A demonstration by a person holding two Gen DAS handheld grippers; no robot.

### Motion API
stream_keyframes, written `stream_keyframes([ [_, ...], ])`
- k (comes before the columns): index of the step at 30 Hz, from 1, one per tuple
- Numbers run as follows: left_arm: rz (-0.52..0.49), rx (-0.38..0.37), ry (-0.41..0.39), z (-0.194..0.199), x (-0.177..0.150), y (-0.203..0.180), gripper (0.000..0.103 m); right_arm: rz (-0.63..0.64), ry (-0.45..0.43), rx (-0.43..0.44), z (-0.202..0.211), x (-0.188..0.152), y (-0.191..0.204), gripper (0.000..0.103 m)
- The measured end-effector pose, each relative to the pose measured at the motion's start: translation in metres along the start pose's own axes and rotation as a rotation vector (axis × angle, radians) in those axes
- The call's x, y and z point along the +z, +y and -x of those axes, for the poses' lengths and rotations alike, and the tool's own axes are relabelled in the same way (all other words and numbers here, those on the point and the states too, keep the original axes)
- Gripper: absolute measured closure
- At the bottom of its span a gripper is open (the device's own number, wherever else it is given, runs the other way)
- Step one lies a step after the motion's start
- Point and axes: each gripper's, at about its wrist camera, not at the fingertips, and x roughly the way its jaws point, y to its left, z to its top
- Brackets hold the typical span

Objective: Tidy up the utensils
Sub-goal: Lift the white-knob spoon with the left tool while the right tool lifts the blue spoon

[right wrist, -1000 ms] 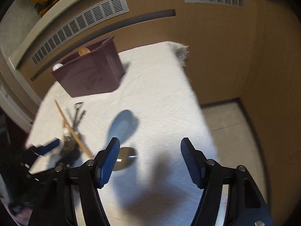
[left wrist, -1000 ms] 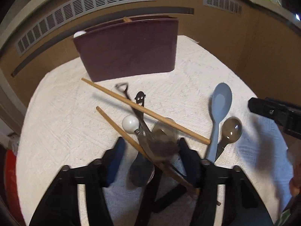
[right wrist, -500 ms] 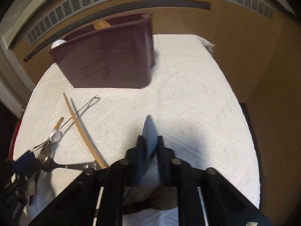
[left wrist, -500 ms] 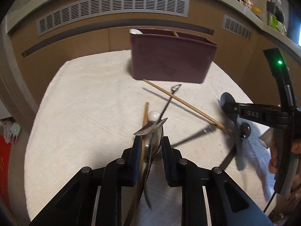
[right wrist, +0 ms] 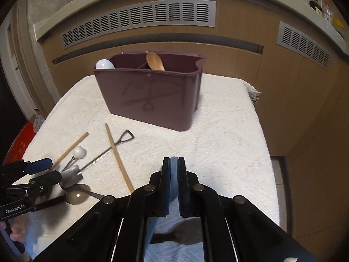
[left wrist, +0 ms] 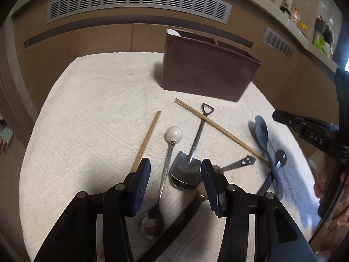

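Note:
A maroon utensil holder (left wrist: 209, 69) (right wrist: 152, 93) stands at the back of the white cloth, with a white spoon (right wrist: 104, 64) and a wooden spoon (right wrist: 155, 61) in it. My left gripper (left wrist: 175, 175) is open above a shovel-shaped metal spoon (left wrist: 187, 166) and a ball-handled spoon (left wrist: 168, 166). Two wooden chopsticks (left wrist: 146, 139) (left wrist: 220, 128) lie loose. My right gripper (right wrist: 173, 174) is shut on the grey-blue spoon (left wrist: 262, 137), whose bowl (right wrist: 173, 159) sticks up between the pads.
A dark translucent spoon (left wrist: 280, 159) and a smiley-handled spoon (left wrist: 240, 163) lie near the blue spoon. The cloth-covered table (right wrist: 229, 135) drops off at the right edge (right wrist: 265, 152). Wood panelling with vents (right wrist: 139, 19) stands behind.
My left gripper opened and let go of the metal spoons, which now lie on the cloth. My right gripper stays shut on the blue spoon and has lifted slightly.

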Motion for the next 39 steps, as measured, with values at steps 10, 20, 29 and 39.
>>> stream_keyframes([
  [10, -0.075, -0.014, 0.043, -0.015, 0.021, -0.014, 0.054, -0.049, 0.05, -0.02, -0.011, -0.021, -0.022, 0.081],
  [20, -0.069, 0.064, 0.14, -0.061, 0.048, -0.007, 0.081, -0.092, 0.055, 0.028, -0.015, -0.02, -0.019, 0.052],
  [29, -0.004, 0.043, -0.059, -0.002, 0.034, -0.002, 0.081, -0.147, 0.135, -0.036, -0.053, -0.008, 0.007, 0.043],
  [39, 0.009, -0.004, -0.201, 0.054, 0.044, -0.005, 0.081, -0.055, -0.053, 0.0, 0.011, -0.001, 0.006, 0.072],
])
